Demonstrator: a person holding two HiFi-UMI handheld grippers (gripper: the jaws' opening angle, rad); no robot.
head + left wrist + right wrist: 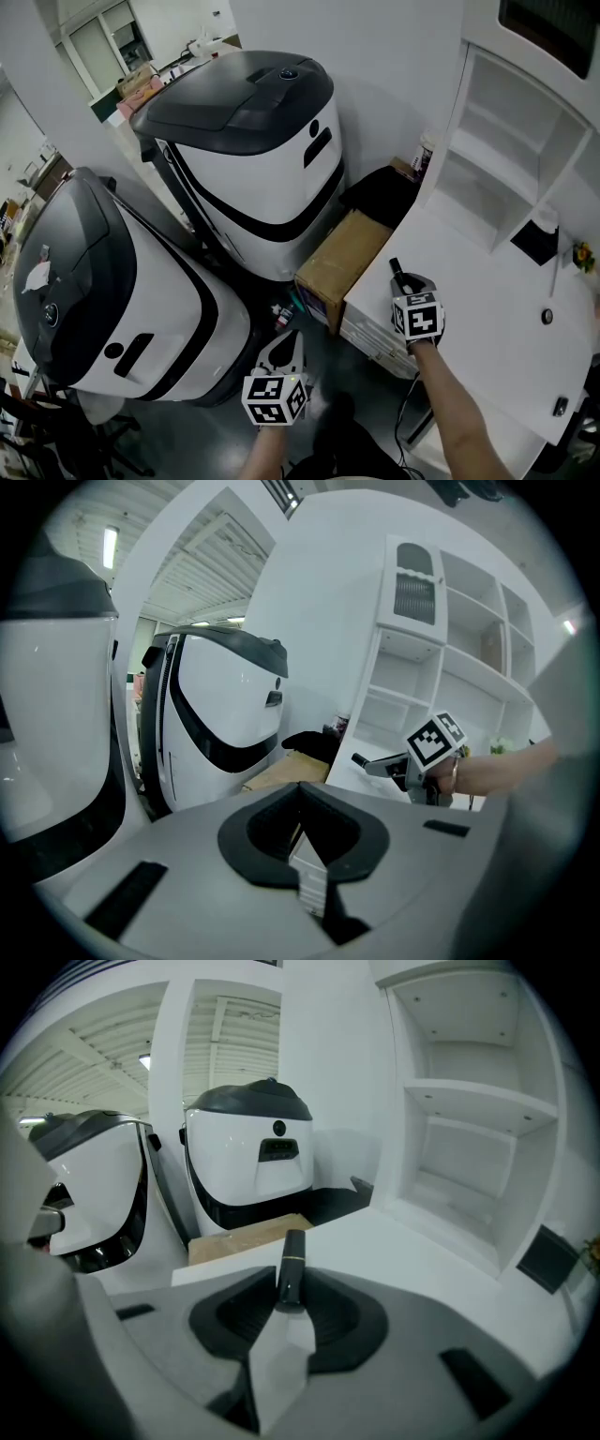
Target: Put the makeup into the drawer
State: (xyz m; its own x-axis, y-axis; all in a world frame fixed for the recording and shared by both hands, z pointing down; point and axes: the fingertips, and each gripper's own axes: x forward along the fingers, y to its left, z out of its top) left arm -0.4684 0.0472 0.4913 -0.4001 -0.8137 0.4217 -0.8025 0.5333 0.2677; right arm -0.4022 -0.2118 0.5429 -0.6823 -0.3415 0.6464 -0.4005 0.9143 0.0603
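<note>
My right gripper (401,281) is shut on a slim black makeup tube (395,268), which sticks out past the fingertips above the left end of the white desk (469,281). In the right gripper view the tube (292,1265) stands upright between the closed jaws, gripped at its lower end. The left gripper view also catches that gripper (394,766) and the tube (360,759). My left gripper (284,339) hangs lower, over the dark floor left of the desk. Its jaws (305,841) are together with nothing between them. White drawer fronts (372,339) sit under the desk's left edge.
Two big white-and-black machines (248,150) (103,300) crowd the left. A cardboard box (342,262) and a black bag (380,197) lie against the desk's left side. Open white shelves (511,169) rise at the desk's back; a black object (536,240) rests near them.
</note>
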